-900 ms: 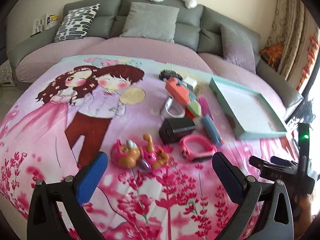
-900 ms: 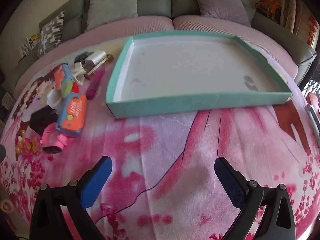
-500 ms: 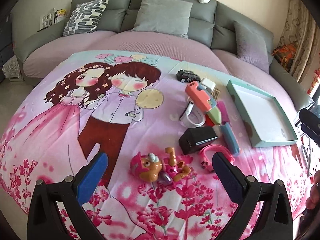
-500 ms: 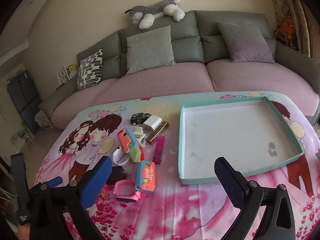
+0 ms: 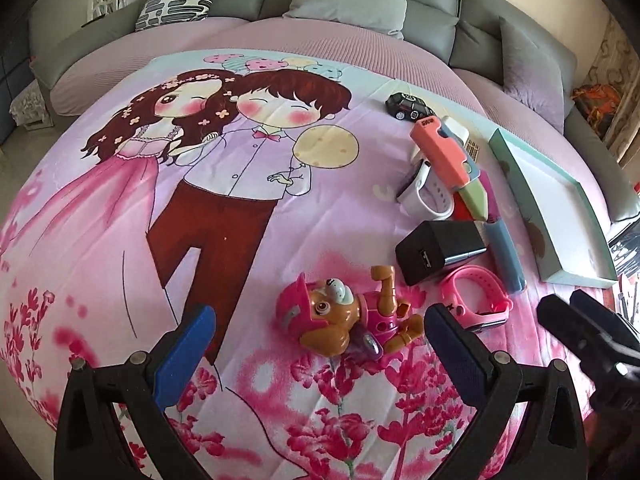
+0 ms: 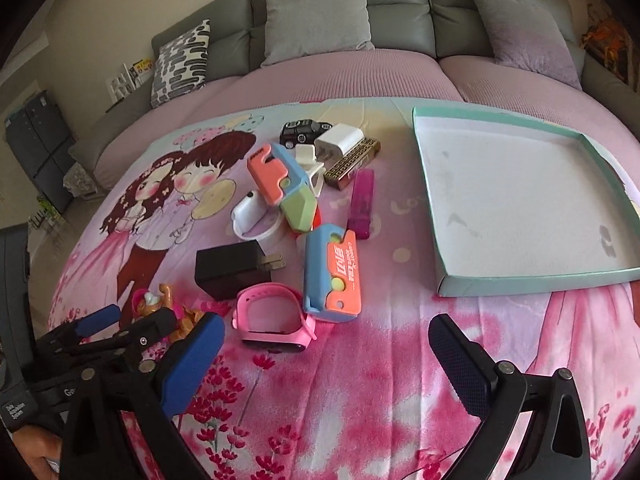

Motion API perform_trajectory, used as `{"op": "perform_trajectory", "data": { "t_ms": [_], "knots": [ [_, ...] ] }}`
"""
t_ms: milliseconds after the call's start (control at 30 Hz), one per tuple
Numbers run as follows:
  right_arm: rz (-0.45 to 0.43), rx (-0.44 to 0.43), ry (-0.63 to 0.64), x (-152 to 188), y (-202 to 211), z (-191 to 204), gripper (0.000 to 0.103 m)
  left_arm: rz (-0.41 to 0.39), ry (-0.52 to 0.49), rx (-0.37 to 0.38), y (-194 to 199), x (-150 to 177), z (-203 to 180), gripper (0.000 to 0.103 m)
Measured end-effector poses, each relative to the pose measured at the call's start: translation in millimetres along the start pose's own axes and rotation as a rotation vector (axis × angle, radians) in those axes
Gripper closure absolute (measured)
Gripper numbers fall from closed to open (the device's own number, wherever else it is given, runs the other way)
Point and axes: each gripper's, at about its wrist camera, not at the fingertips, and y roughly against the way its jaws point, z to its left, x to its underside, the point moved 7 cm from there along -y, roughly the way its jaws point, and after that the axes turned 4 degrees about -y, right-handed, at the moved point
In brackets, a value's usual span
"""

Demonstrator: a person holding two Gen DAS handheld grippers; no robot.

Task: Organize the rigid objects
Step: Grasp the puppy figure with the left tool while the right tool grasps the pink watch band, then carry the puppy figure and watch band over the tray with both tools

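Note:
A pink and brown puppy toy (image 5: 340,320) lies on the cartoon blanket between the fingertips of my left gripper (image 5: 319,316), which is open and just above it. Behind it are a black charger (image 5: 440,250), a pink watch (image 5: 476,296), a white watch (image 5: 428,196), an orange, blue and green toy (image 5: 448,160) and a black toy car (image 5: 408,106). My right gripper (image 6: 326,322) hangs open over bare blanket, just in front of the pink watch (image 6: 272,316) and a blue and orange toy (image 6: 334,276). The teal tray (image 6: 536,282) at the right holds nothing.
A magenta bar (image 6: 362,204), a white charger (image 6: 340,140) and a gold box (image 6: 352,162) lie near the tray. A grey sofa with cushions (image 6: 316,16) runs along the back. My left gripper (image 6: 100,328) shows at the right view's lower left.
The right gripper has swung away from the tray to the left, over the toy pile. The left gripper has come closer to the puppy toy. Both stay open.

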Motion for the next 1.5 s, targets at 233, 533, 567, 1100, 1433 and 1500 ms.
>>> {"op": "perform_trajectory", "data": {
  "t_ms": [233, 533, 567, 1100, 1433, 1500],
  "knots": [
    [0.042, 0.028, 0.063, 10.5, -24.4, 14.9, 0.009, 0.017, 0.011, 0.003, -8.7, 2.2, 3.5, 0.004],
    [0.063, 0.003, 0.068, 15.9, -37.8, 20.0, 0.016, 0.012, 0.029, 0.026, -12.1, 3.3, 10.8, 0.01],
    [0.062, 0.001, 0.068, 16.0, -38.3, 20.6, 0.016, 0.01, 0.03, 0.034, -12.0, 3.3, 10.6, 0.011],
    [0.058, -0.073, 0.086, 21.5, -36.0, 35.7, 0.046, -0.019, -0.006, 0.138, -6.8, 2.4, -3.1, 0.04],
    [0.052, -0.111, 0.071, 22.0, -22.7, 37.9, 0.046, -0.056, 0.012, 0.177, 6.8, -1.9, 0.7, 0.061],
    [0.045, -0.114, 0.07, 21.6, -19.3, 38.1, 0.046, -0.059, 0.007, 0.176, 8.2, -2.0, 0.1, 0.061]
  ]
}}
